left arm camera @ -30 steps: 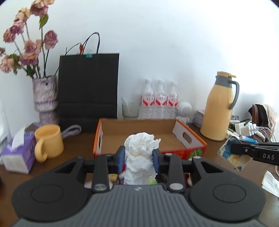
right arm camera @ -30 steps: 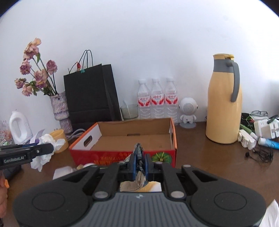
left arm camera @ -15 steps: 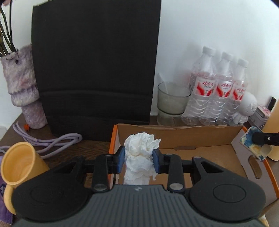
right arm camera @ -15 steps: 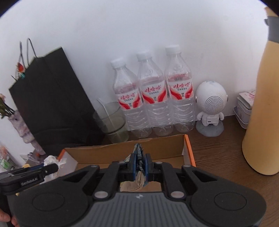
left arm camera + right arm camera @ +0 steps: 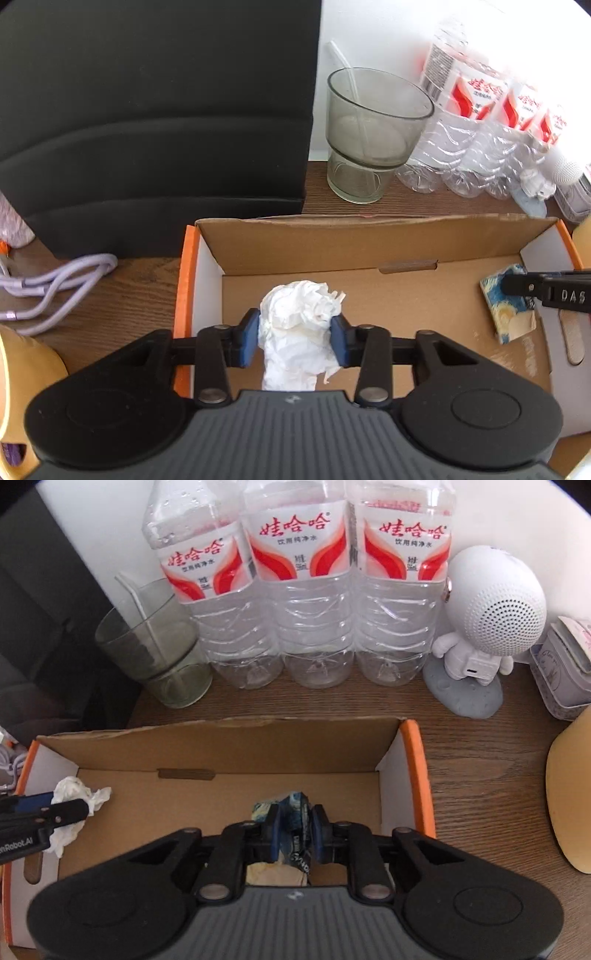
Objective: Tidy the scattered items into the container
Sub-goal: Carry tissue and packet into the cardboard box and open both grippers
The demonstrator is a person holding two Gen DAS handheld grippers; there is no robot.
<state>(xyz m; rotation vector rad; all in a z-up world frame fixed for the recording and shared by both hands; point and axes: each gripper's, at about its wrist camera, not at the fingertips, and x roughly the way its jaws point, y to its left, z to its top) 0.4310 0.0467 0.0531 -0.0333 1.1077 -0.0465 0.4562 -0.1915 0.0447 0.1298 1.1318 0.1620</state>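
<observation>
Left wrist view looks down into the cardboard box [image 5: 369,295], whose brown floor is bare apart from what the 2 tongs carry. The left tongs [image 5: 295,341] hang over the box's near left corner with the crumpled tissue [image 5: 299,321] between the blue pads; the jaws are opening, and the tissue still appears to touch both pads. To their right, the right tongs [image 5: 295,830] sit low by the box's right wall, jaws also opening around the blue-and-yellow printed packet [image 5: 293,819], which seems barely pinched.

My reading: both items have reached the box and are mid-release, so nothing is fully deposited yet. Whether more clutter waits on the tabletop cannot be told from here.

The tissue is white, wadded and soft, likely to drop lightly. The packet is thin, creased and folded, with a painted swirl pattern.
</observation>
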